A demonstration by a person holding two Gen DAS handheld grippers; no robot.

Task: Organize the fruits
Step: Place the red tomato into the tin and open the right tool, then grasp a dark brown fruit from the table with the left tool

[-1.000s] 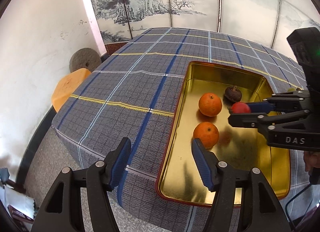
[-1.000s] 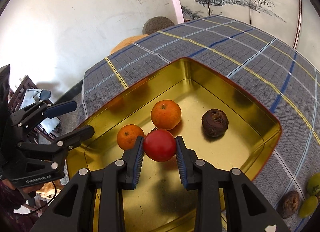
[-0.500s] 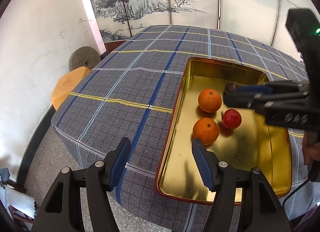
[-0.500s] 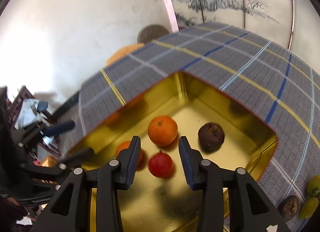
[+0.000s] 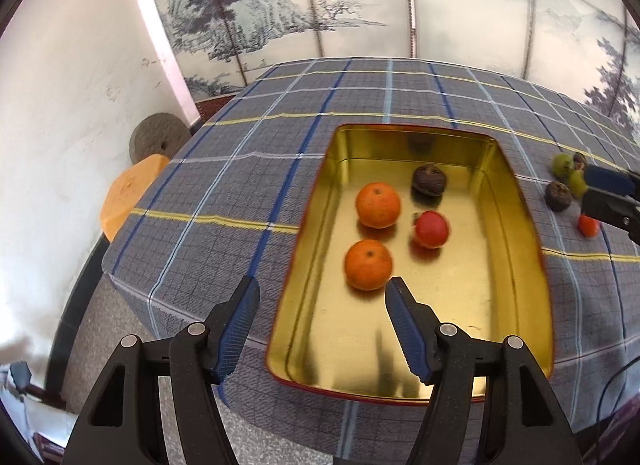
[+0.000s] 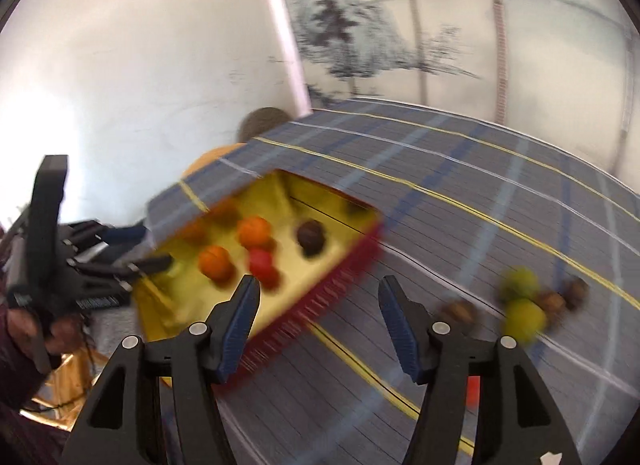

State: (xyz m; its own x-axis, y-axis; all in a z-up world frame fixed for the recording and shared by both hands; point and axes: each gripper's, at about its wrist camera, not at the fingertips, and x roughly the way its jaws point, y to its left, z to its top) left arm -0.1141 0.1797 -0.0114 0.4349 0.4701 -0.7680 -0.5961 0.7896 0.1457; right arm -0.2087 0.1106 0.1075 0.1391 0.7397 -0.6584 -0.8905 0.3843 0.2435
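Status: While the right wrist view is blurred by motion, I read both tools as holding nothing.
Left gripper [image 5: 320,301]: jaws spread wide and empty, poised above the near left rim of the shallow gold metal tray with red outer edge [image 5: 516,201].
Right gripper [image 6: 318,301]: jaws parted and empty, over the grey plaid tablecloth [image 5: 224,185], outside the tray's right wall.
Tray contents: two round oranges, near one [image 5: 368,265] and far one [image 5: 378,205]; one small red round fruit [image 5: 431,229]; one dark wrinkled brown fruit [image 5: 429,180] toward the far end.
Remaining fruit: a loose cluster on the cloth to the right of the tray: yellow-green round fruits [image 6: 524,319], a dark brown wrinkled fruit [image 5: 558,196] and a small red-orange fruit [image 5: 588,225].
Key relation: the cluster lies ahead and to the right of my right gripper, well apart from my left one; I judge the right arm the nearer tool. The pieces are round, with no long axis to align to.
Edges: the tray's raised right wall stands between cluster and drop zone; I expect a carried fruit must clear it.
Open room: bare gold floor at the tray's near end and right half; open cloth around the cluster, though its pieces sit close together.
Risk: I judge that closing on one piece may nudge its neighbours into rolling.
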